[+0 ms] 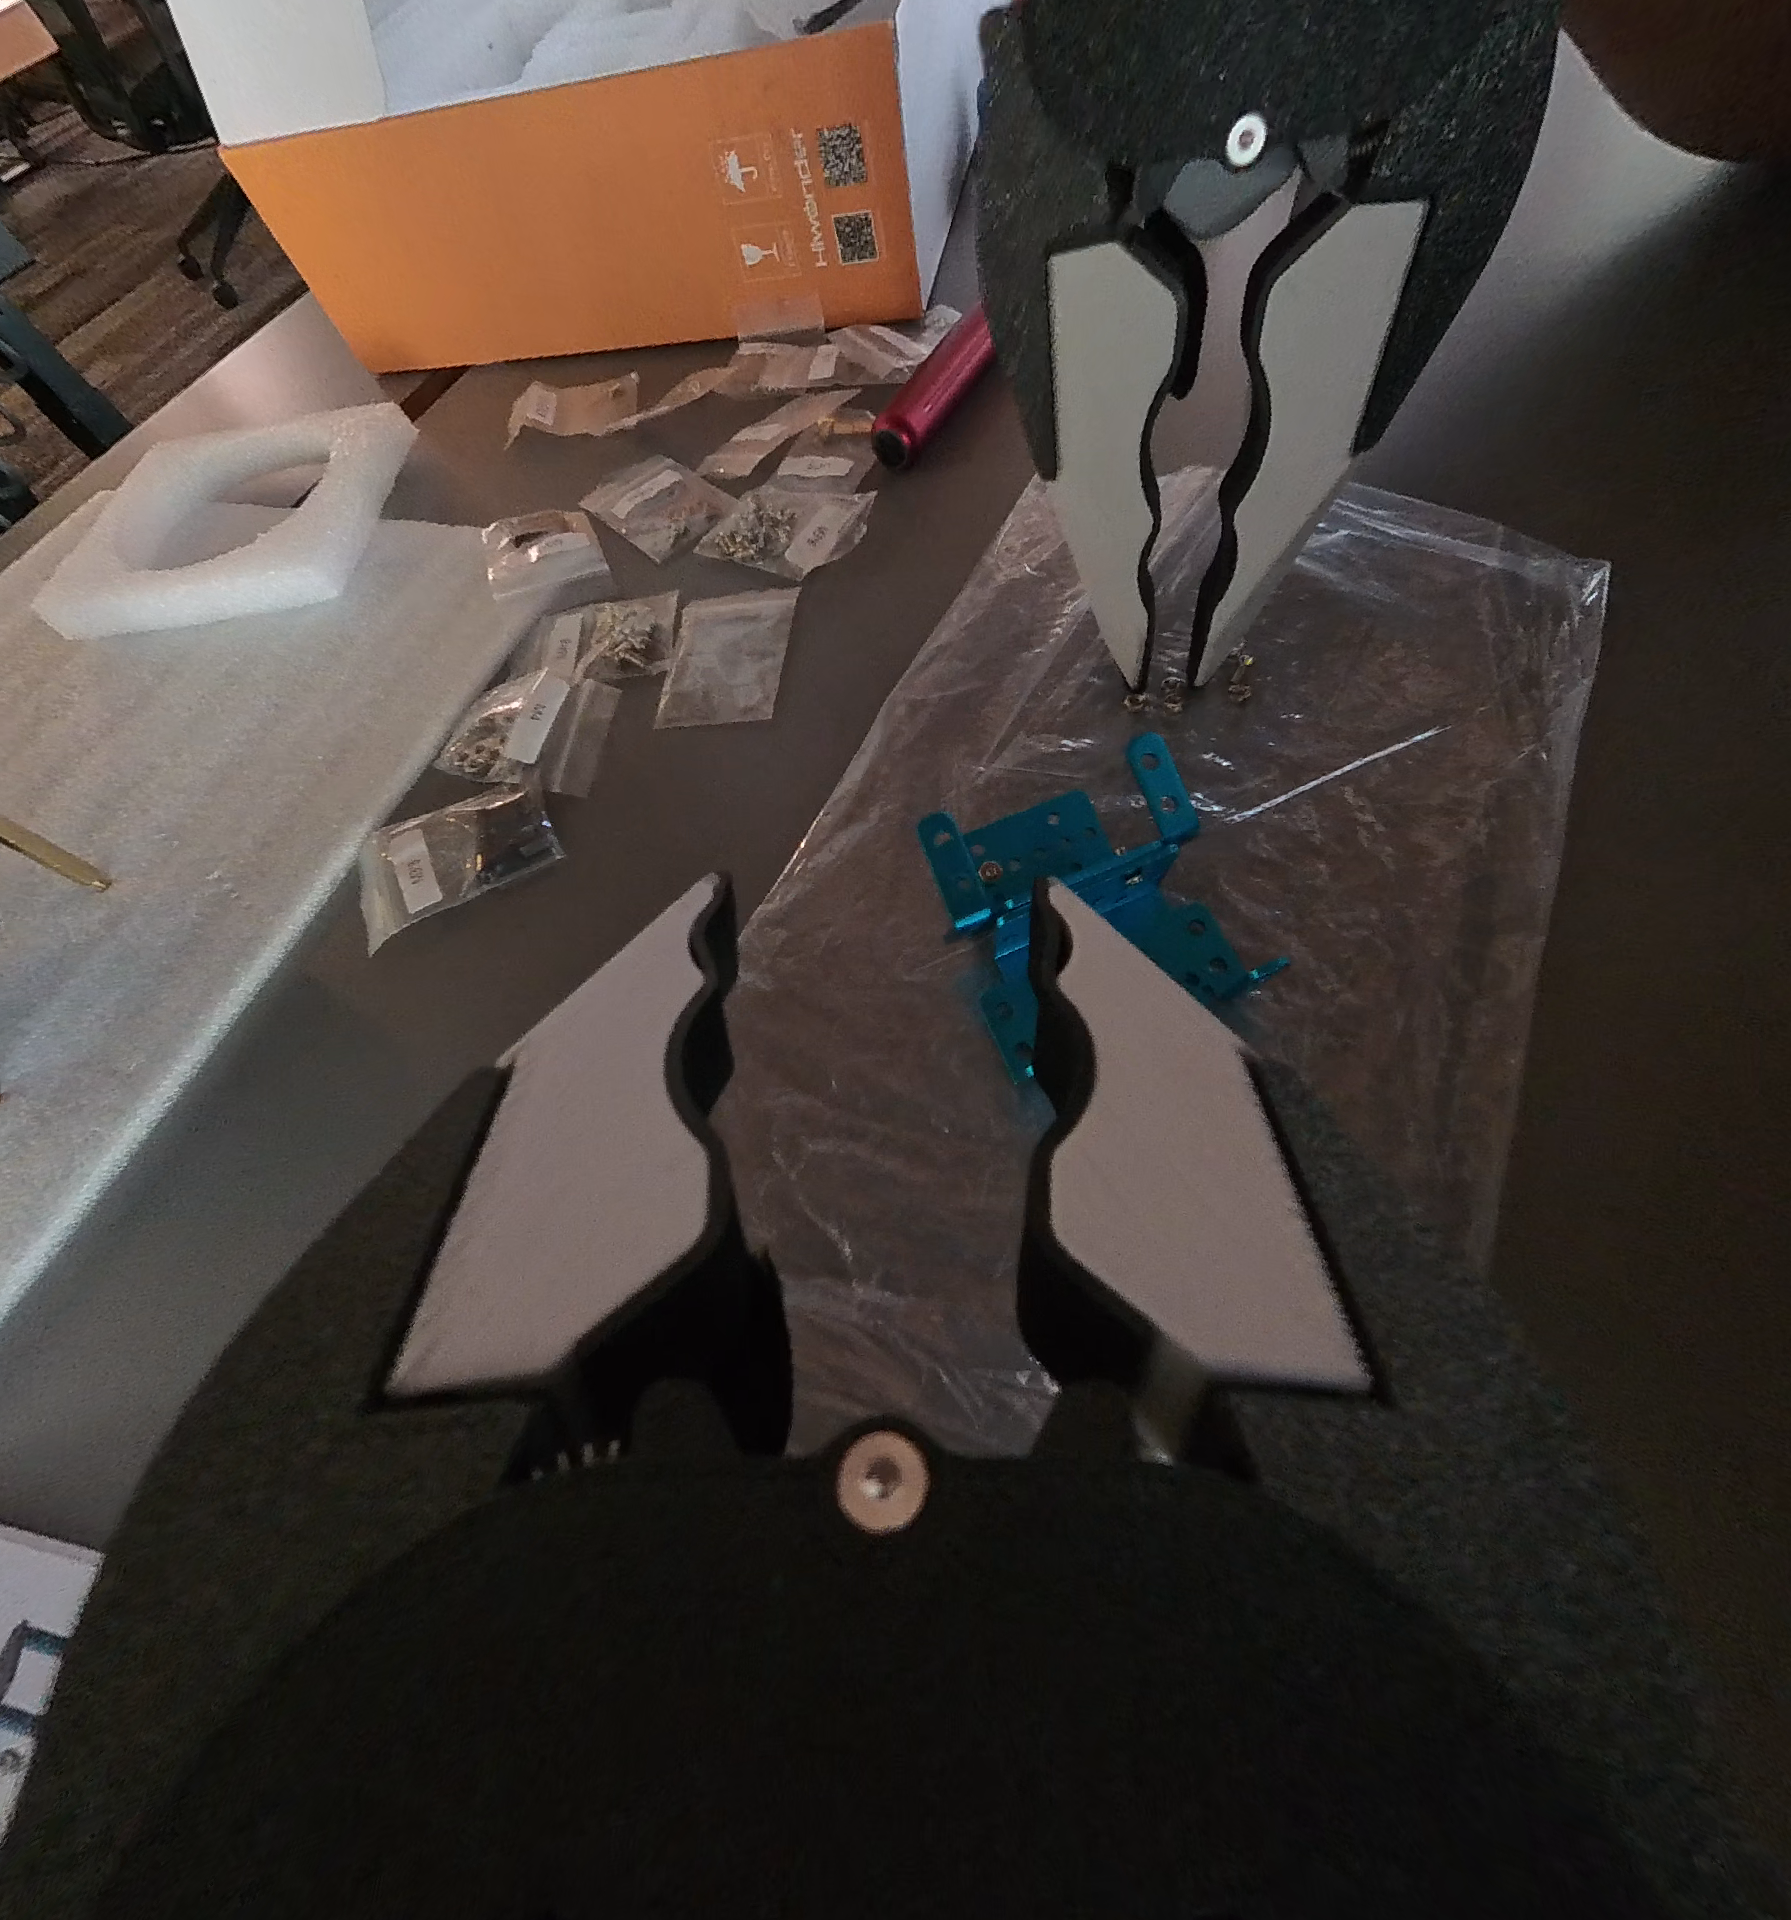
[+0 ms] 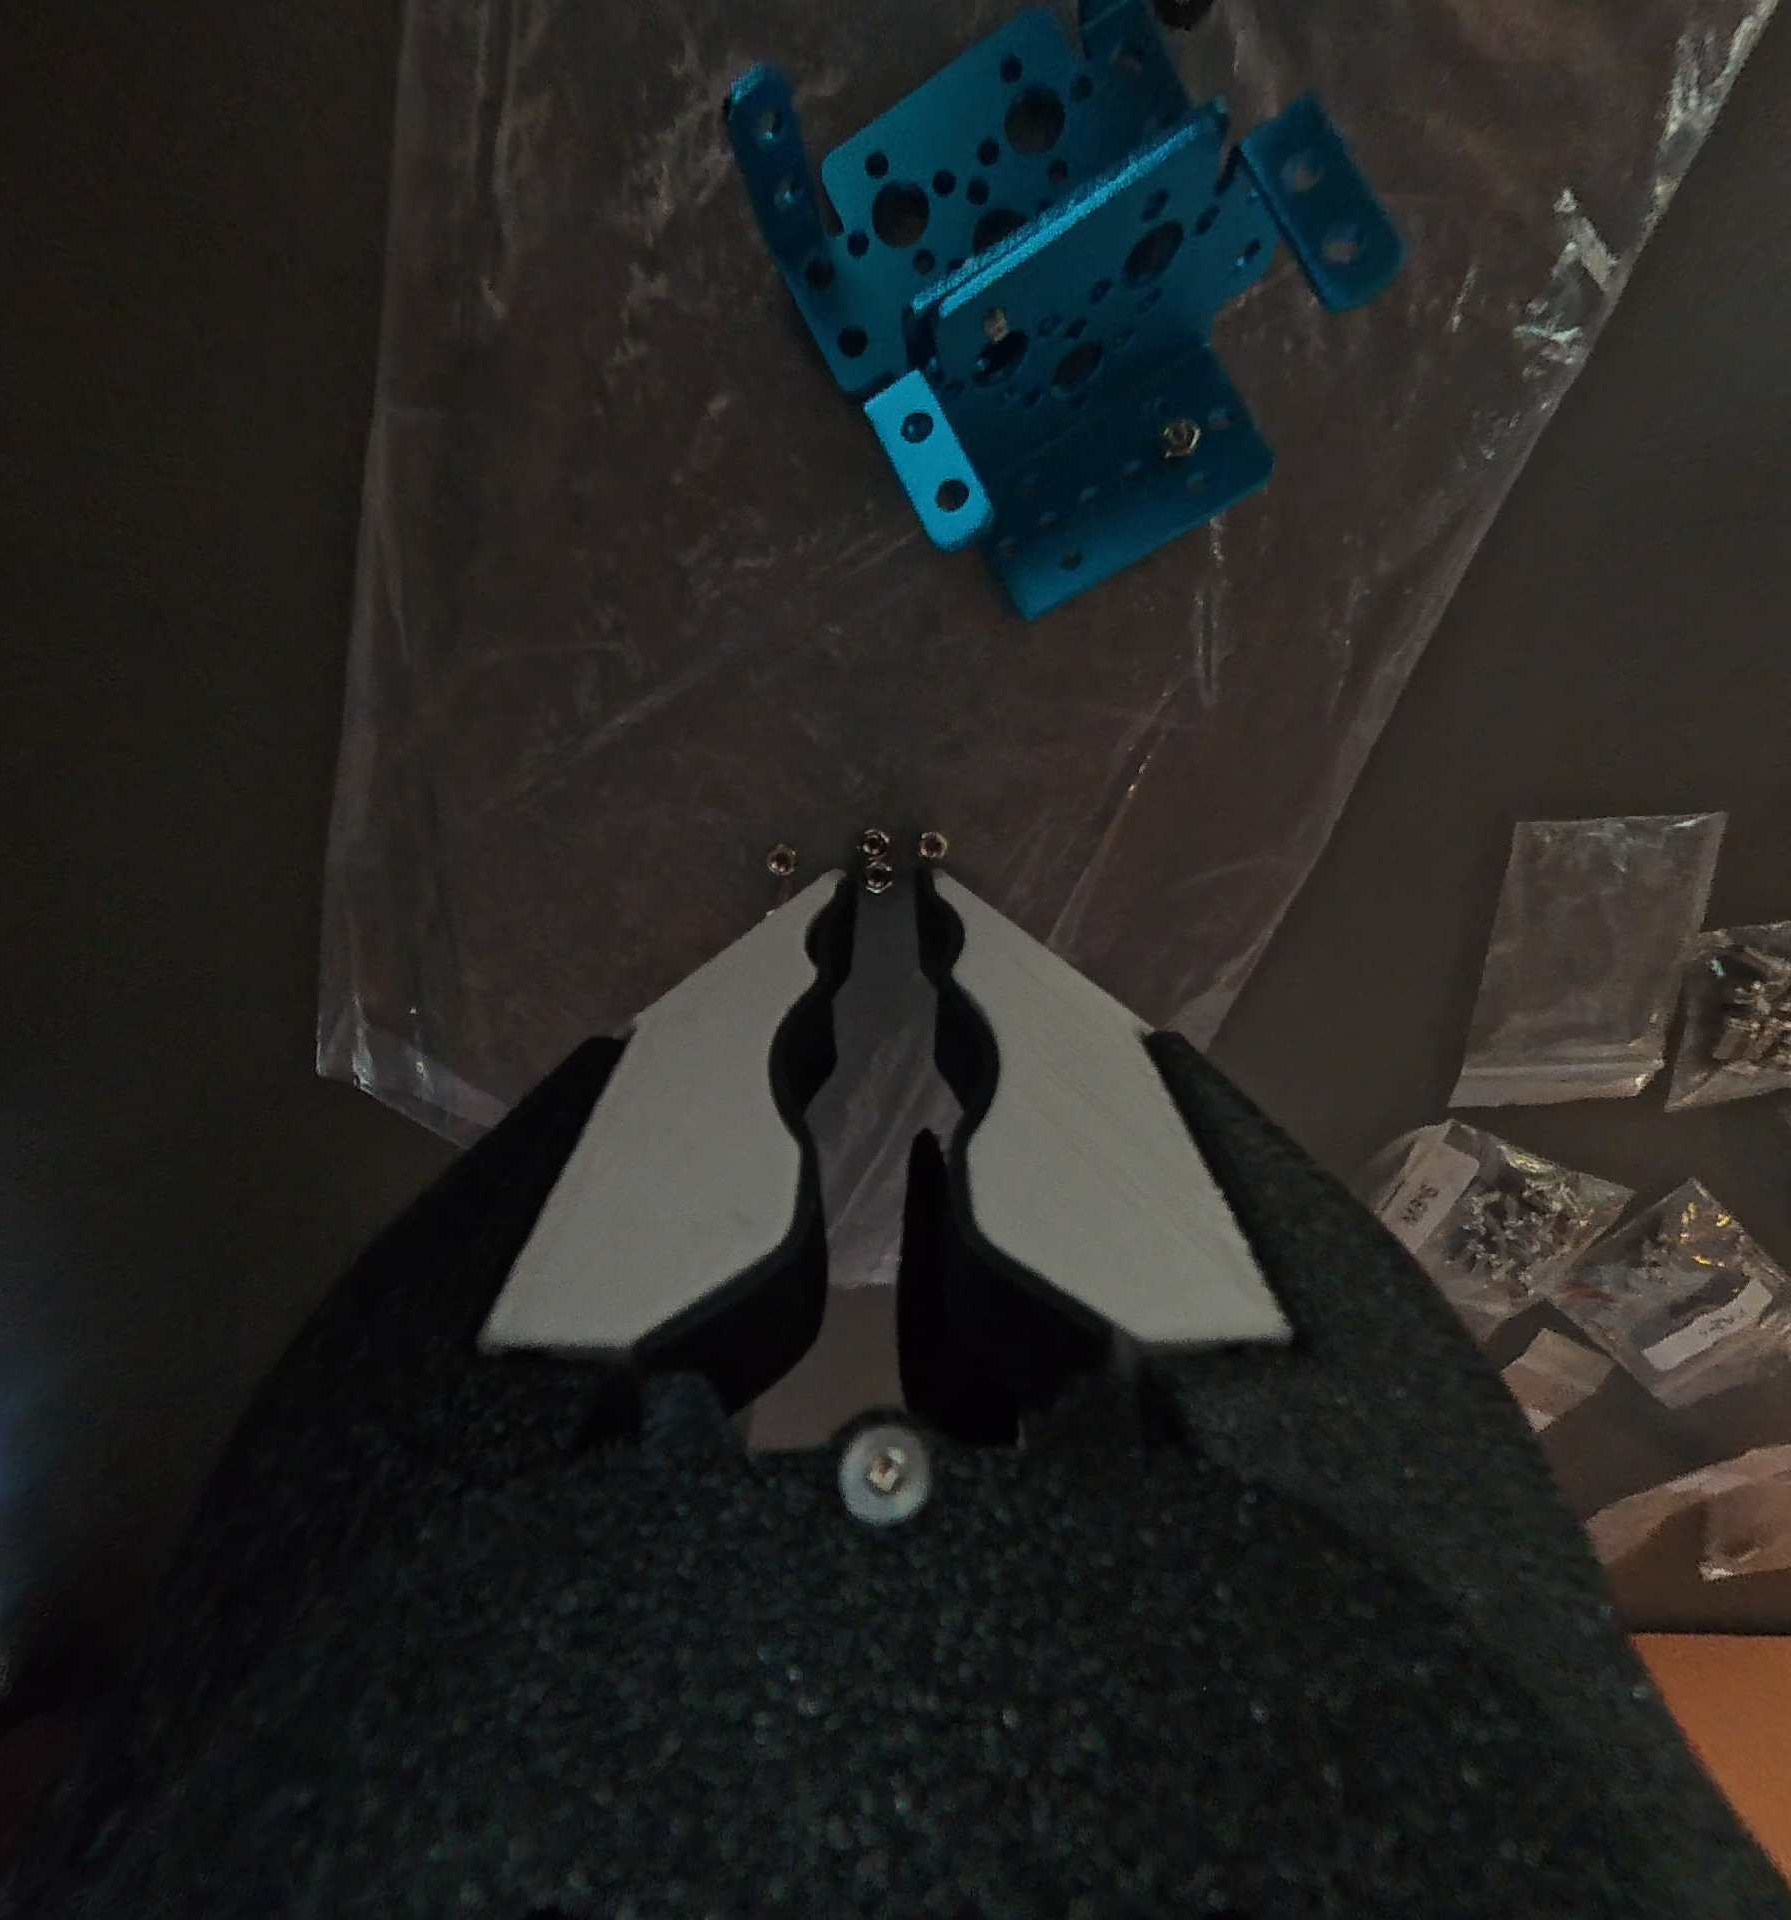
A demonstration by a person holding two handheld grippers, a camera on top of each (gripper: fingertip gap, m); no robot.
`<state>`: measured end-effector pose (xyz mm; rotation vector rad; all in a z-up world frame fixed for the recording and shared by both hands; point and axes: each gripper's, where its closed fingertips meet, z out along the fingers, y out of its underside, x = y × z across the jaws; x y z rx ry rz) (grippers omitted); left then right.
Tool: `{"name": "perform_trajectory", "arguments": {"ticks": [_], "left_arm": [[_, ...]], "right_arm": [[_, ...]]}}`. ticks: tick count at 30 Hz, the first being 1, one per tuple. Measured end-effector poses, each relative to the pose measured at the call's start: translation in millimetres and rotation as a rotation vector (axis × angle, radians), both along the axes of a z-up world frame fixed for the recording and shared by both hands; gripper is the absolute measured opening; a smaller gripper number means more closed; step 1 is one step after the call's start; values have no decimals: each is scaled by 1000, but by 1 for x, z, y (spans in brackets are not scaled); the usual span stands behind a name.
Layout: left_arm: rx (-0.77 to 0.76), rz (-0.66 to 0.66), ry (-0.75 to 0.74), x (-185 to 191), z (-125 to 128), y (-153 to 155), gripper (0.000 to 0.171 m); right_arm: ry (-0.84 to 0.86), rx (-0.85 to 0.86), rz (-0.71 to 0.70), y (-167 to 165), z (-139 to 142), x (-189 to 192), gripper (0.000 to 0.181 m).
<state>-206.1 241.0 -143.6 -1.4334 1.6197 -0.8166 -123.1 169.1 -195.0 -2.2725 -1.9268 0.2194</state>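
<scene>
A blue metal bracket assembly lies on a clear plastic bag spread on the dark table. Several small nuts lie on the bag. My right gripper points down at them, its jaws a narrow gap apart, with one nut lying between the tips, not clamped. My left gripper is wide open and empty, low over the bag. Its right fingertip is just in front of the bracket.
An open orange and white box stands at the back. A red cylindrical tool and several small bags of screws lie beside the plastic bag. A white foam frame rests on a pale mat at left. Left tips to right tips: about 12 cm.
</scene>
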Motion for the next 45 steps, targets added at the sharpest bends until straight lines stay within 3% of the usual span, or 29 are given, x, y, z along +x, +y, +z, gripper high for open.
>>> {"name": "perform_trajectory", "arguments": {"ticks": [10,18,25,30,45], "left_arm": [[6,4,-3,-1,2,1,56],[1,-1,17,-1,-5,0,56],[8,-18,29,0,-7,-5,57],[15,-22,35,0,-9,-6,57],[13,-21,39,-1,-9,-5,57]], "right_arm": [[-14,-19,44,0,0,1,2],[90,-18,46,5,5,7,2],[196,79,5,29,10,2,2],[120,193,-11,50,2,10,2],[123,105,-28,44,4,14,8]]}}
